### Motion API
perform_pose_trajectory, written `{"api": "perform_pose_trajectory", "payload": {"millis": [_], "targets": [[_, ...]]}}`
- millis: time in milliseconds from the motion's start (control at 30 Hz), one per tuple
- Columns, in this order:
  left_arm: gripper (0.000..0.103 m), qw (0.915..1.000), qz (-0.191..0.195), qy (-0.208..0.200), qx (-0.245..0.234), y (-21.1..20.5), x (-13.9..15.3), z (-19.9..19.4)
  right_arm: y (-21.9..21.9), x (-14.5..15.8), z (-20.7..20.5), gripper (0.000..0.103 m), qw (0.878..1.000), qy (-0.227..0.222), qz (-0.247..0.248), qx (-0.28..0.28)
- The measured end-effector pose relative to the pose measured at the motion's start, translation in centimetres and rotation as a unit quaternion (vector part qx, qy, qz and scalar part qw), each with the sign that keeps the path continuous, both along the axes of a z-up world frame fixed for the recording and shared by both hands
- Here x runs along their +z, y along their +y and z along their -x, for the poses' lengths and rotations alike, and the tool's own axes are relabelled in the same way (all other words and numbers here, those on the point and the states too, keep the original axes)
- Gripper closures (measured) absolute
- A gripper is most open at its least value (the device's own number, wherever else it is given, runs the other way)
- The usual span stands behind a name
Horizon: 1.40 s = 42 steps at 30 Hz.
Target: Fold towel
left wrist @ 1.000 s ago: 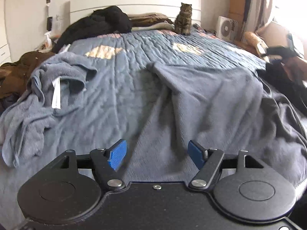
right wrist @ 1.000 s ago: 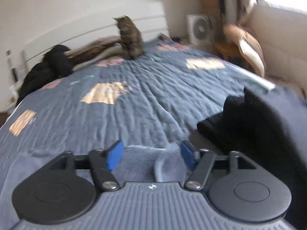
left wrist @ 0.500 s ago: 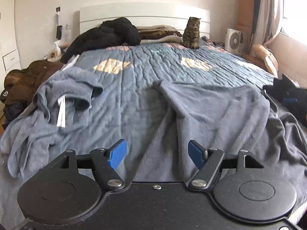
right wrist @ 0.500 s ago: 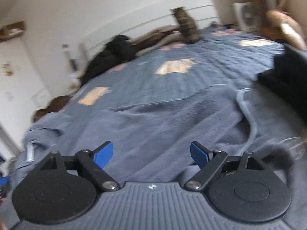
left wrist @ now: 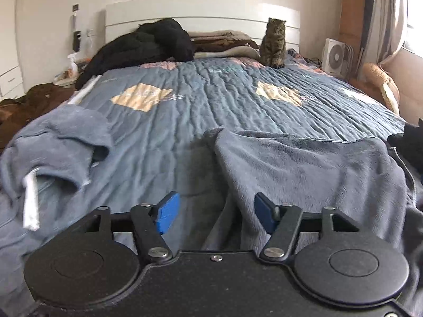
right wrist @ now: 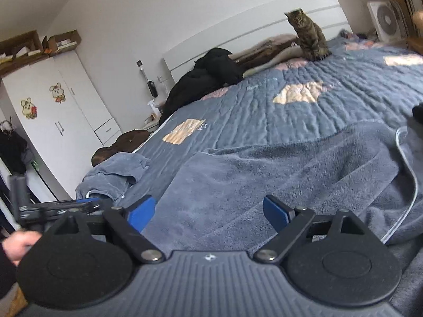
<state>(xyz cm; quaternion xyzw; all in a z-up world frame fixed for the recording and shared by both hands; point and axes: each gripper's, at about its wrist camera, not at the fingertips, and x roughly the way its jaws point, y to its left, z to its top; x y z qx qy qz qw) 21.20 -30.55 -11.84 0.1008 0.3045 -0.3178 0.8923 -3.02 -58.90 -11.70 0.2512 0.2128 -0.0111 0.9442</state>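
A grey-blue towel (left wrist: 304,169) lies spread and rumpled over the near right part of the bed; the right wrist view shows the same towel (right wrist: 264,174) filling the near middle. My left gripper (left wrist: 215,212) hovers open over the towel's near left edge, nothing between its blue pads. My right gripper (right wrist: 208,212) is open above the towel's near part, also holding nothing. A second crumpled grey-blue towel (left wrist: 58,142) with a white tag sits at the left edge of the bed, and that second towel (right wrist: 116,171) appears at the left in the right wrist view.
A cat (left wrist: 273,43) sits by the white headboard (left wrist: 201,10). A black garment pile (left wrist: 148,45) and folded blankets lie at the head of the quilted bed (left wrist: 206,97). A fan (left wrist: 335,58) stands right. A hand (right wrist: 18,243) holds the other gripper at the left.
The right gripper swung left and drew back from the towel's far right corner, now facing across the spread towel. The left gripper dropped lower and nearer the towel edge. Both stayed open.
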Motion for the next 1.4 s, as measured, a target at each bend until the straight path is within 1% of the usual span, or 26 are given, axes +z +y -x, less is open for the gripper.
{"api": "perform_pose_trajectory", "payload": {"millis": [100,167,300,367,433,467,500,567,600,700,767,800,867,900,967,1033,1067,1100,1133,1167,1200,1233,1300,1400], "targets": [[0.044,0.9999,-0.01,-0.001,-0.006,-2.9,-1.3,-2.1,-0.8,-0.5,-0.5,0.014,1.0,-0.003,-0.01,0.004],[0.044,0.9998,-0.018,0.003,-0.007,-4.6,-2.4,-3.9,-1.5,-0.7,-0.9,0.014,1.0,-0.008,-0.017,-0.002],[0.044,0.999,-0.04,0.017,0.0,-7.7,-4.8,-6.8,-3.1,-1.5,-1.6,0.014,0.997,-0.018,-0.065,-0.028],[0.044,0.9984,-0.052,0.022,0.01,-8.7,-5.8,-7.7,-3.4,-1.8,-1.4,0.014,0.997,-0.015,-0.069,-0.026],[0.044,0.9983,-0.053,0.023,0.009,-9.5,-6.5,-8.1,-3.5,-1.9,-1.2,0.014,0.998,-0.01,-0.057,-0.027],[0.047,0.9981,-0.056,0.027,0.004,-9.9,-6.9,-8.2,-3.5,-1.9,-1.1,0.014,0.998,-0.007,-0.053,-0.026],[0.06,0.9976,-0.061,0.033,-0.002,-10.4,-7.2,-8.3,-3.5,-2.0,-1.0,0.014,0.998,-0.007,-0.055,-0.025],[0.078,0.9964,-0.07,0.045,-0.015,-11.4,-7.9,-8.3,-3.5,-2.1,-1.0,0.014,0.998,-0.007,-0.061,-0.022],[0.082,0.9964,-0.071,0.043,-0.019,-11.8,-7.9,-8.0,-3.5,-2.2,-1.0,0.013,0.998,-0.006,-0.066,-0.022],[0.09,0.9966,-0.072,-0.018,-0.036,-12.5,-7.3,-6.1,-3.3,-2.3,-1.0,0.013,0.997,-0.005,-0.069,-0.018],[0.091,0.9949,-0.062,-0.049,-0.064,-12.7,-6.5,-4.1,-3.3,-2.2,-0.9,0.013,0.997,-0.005,-0.069,-0.019],[0.091,0.9936,-0.056,-0.057,-0.08,-12.9,-6.2,-3.1,-3.5,-2.2,-0.8,0.013,0.997,-0.006,-0.071,-0.021],[0.091,0.987,-0.057,-0.072,-0.132,-13.7,-5.7,-0.5,-3.8,-2.1,-0.6,0.013,0.997,-0.009,-0.077,-0.025],[0.091,0.9809,-0.068,-0.08,-0.164,-14.2,-5.7,1.1,-4.0,-2.0,-0.5,0.013,0.996,-0.011,-0.08,-0.027],[0.091,0.9636,-0.102,-0.093,-0.229,-15.5,-6.2,4.1,-4.3,-1.9,-0.4,0.013,0.996,-0.014,-0.086,-0.031],[0.086,0.9433,-0.143,-0.095,-0.284,-16.2,-7.2,6.9,-4.6,-1.9,-0.2,0.013,0.995,-0.015,-0.089,-0.034],[0.076,0.9329,-0.163,-0.096,-0.306,-16.5,-7.7,8.2,-4.7,-1.9,-0.2,0.013,0.995,-0.014,-0.09,-0.036],[0.067,0.9256,-0.176,-0.102,-0.319,-16.5,-8.2,9.3,-4.9,-2.0,-0.2,0.013,0.995,-0.013,-0.091,-0.038],[0.064,0.9219,-0.177,-0.112,-0.326,-16.1,-8.3,10.1,-5.0,-2.0,-0.2,0.013,0.995,-0.013,-0.092,-0.04],[0.059,0.9213,-0.171,-0.115,-0.33,-15.5,-8.2,10.5,-5.1,-2.1,-0.2,0.013,0.995,-0.012,-0.093,-0.041],[0.058,0.924,-0.161,-0.11,-0.329,-14.9,-7.8,10.6,-5.2,-2.1,-0.1,0.013,0.995,-0.012,-0.094,-0.043],[0.058,0.9291,-0.147,-0.104,-0.323,-14.2,-7.3,10.3,-5.3,-2.2,-0.1,0.013,0.994,-0.012,-0.096,-0.045],[0.057,0.942,-0.116,-0.091,-0.302,-13.2,-6.0,8.7,-5.7,-2.3,-0.1,0.013,0.994,-0.011,-0.1,-0.048],[0.057,0.9638,-0.082,-0.061,-0.246,-12.9,-4.4,4.6,-5.8,-2.4,-0.2,0.013,0.993,-0.011,-0.106,-0.05]]}}
